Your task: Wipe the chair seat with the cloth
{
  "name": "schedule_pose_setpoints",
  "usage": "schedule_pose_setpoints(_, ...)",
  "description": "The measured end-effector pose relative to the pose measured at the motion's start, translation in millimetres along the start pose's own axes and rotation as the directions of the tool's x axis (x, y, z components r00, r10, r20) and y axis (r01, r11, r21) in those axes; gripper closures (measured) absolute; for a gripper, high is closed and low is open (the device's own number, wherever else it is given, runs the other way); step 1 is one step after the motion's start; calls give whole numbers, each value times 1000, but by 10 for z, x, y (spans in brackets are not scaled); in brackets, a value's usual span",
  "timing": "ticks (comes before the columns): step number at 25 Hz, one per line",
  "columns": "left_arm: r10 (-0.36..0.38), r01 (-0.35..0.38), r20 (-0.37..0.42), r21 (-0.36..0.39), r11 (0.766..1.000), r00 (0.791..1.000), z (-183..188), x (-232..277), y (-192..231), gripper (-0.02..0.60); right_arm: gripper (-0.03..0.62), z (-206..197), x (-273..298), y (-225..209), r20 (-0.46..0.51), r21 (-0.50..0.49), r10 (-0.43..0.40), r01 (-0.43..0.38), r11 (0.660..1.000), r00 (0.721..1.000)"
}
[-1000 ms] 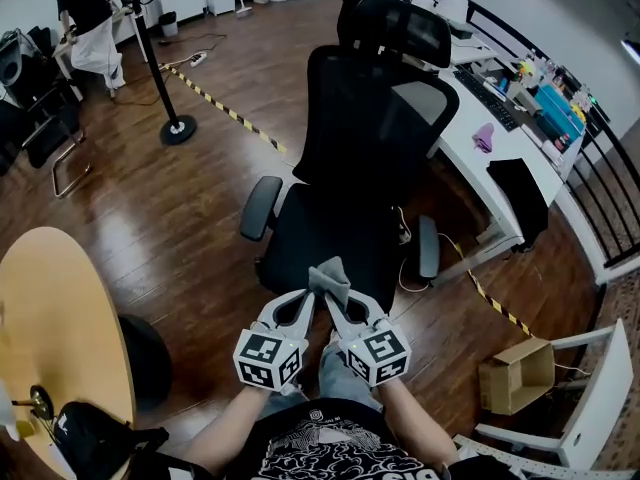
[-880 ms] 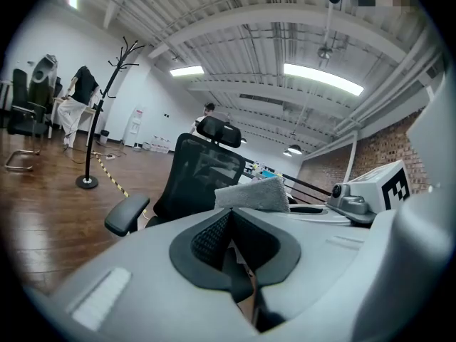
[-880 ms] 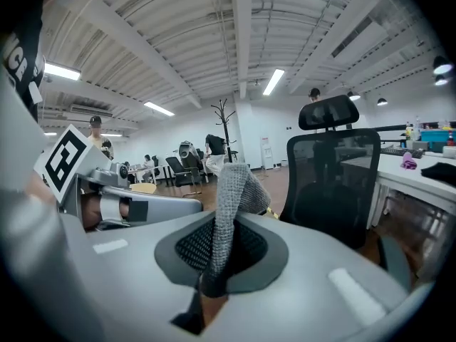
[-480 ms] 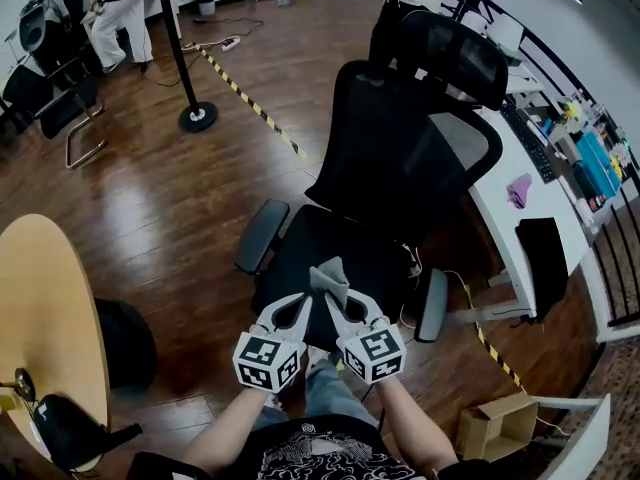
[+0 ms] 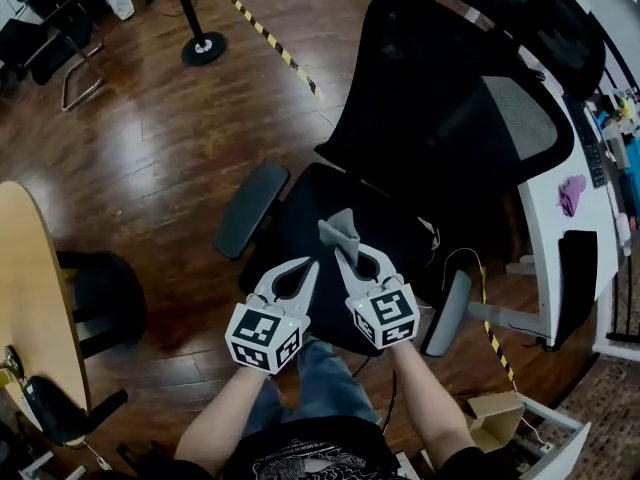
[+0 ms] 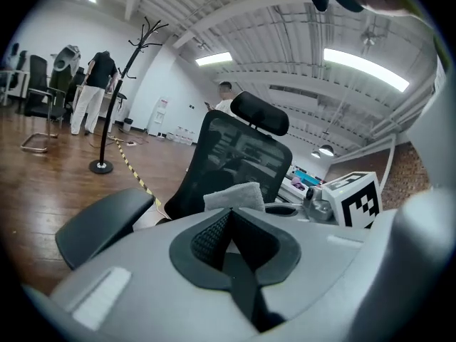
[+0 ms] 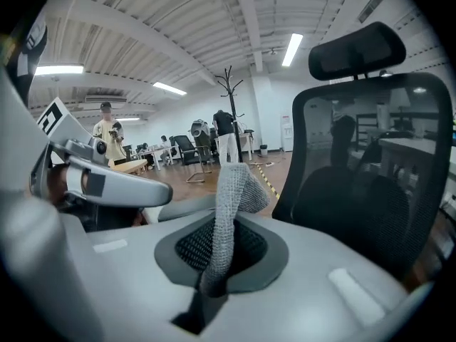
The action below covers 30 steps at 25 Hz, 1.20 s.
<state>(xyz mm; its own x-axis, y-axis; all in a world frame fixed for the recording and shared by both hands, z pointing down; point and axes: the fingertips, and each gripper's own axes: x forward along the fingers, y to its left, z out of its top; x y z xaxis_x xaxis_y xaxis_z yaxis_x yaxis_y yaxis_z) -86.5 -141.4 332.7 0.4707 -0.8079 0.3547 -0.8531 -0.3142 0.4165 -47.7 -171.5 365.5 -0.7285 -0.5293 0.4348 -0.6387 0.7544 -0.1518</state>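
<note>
Cloth (image 5: 338, 230), grey and bunched, is held over the front part of the black chair seat (image 5: 390, 236), near the middle of the head view. At 9 o'clock in that view the edge of a round wooden table (image 5: 30, 288) is seen above dark plank flooring. A stanchion base (image 5: 203, 48) and a strip of yellow-and-black tape (image 5: 268, 33) lie toward 11 o'clock. One armrest (image 5: 250, 208) is seen at 10 o'clock of the grippers.

The left gripper (image 5: 310, 264) is held with its jaws pressed together and nothing between them, its tips just beside the cloth at 7 o'clock of it. The right gripper (image 5: 343, 255) is clamped on the cloth's lower end, and the rest of the fabric stands up past the jaw tips toward 12 o'clock.

The mesh backrest (image 5: 450, 118) rises at 1 o'clock, and the second armrest (image 5: 447, 313) is seen at 4 o'clock of the seat. A white desk (image 5: 538, 238) bearing a purple rag (image 5: 572, 193) is seen at 3 o'clock. A cardboard box (image 5: 495, 420) sits on the floor at 5 o'clock.
</note>
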Motion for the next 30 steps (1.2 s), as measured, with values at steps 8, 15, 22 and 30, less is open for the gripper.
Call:
schedule_pose_setpoints(8,37,-38,-26,-44,998,999,-315,344,404,575,585,-570,751,-533,-90,-48,18,-22,999,996)
schedule_pose_setpoints(15,75,-77,-20,-97,992,997,-511,569,725,575,585,-960,1546,-988,-164,-151,9,-34,988,986)
schedule_pose_setpoints(22,63,-69,-60,-102,992,996,-763,619,850,575,585,-1196,2174,-1445,-239,-347,-61,-27,937,969)
schedule_pose_setpoints(30,96,-107,-90,-124,986,991,-966,515,1040,575,586,-1589,2458,-1591,-355,-458,-121,-60,887,927)
